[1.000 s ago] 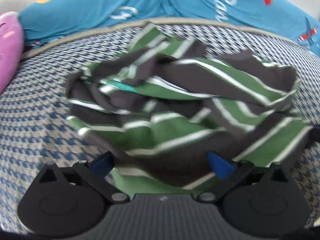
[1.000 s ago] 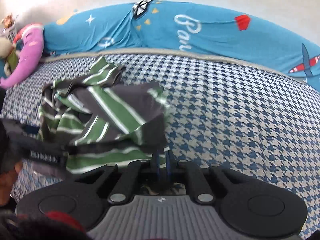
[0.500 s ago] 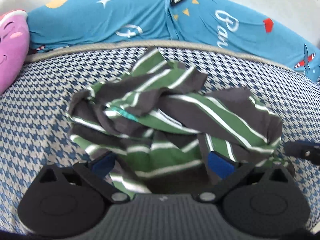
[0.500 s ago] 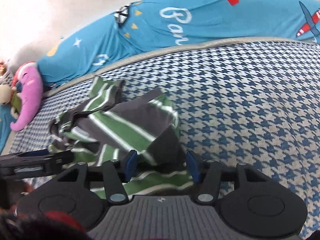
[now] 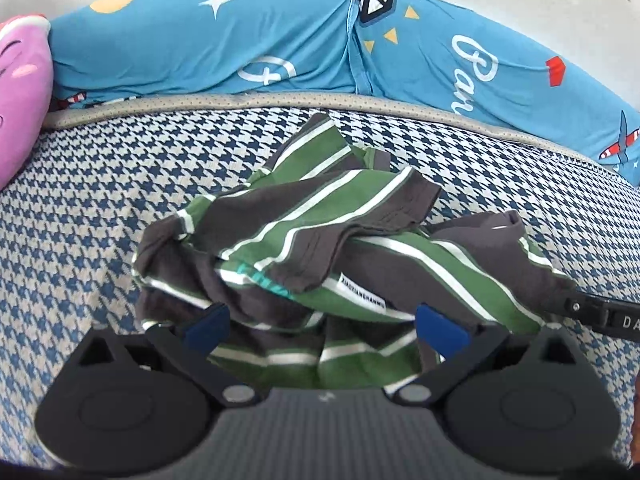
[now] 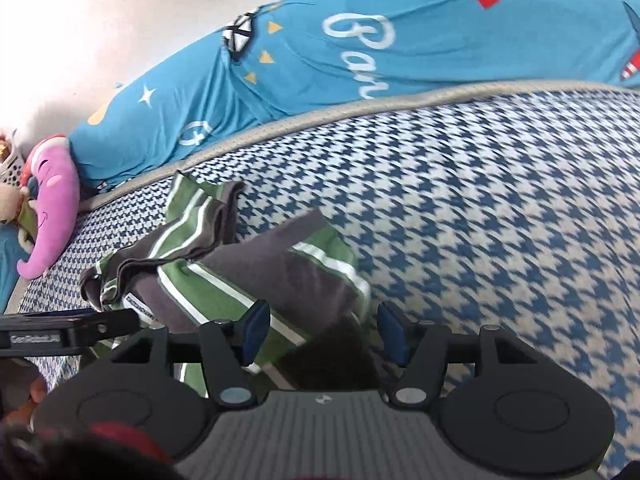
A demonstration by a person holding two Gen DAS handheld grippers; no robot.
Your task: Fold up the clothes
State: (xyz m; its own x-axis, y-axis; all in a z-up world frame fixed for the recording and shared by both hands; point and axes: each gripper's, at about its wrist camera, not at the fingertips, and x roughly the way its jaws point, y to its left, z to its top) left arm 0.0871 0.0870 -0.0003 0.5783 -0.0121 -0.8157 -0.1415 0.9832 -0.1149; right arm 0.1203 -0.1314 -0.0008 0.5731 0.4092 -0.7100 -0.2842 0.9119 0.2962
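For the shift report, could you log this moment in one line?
right gripper: open, just released | left gripper: open | striped shirt: crumpled on bed

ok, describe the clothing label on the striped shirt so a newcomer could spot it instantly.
Start at the blue-and-white houndstooth bed cover, then find the crumpled green, grey and white striped shirt lying in its middle. The small white woven label with dark lettering sits on a green band near the front, beside teal stitching; it is the only printed strip on the shirt.
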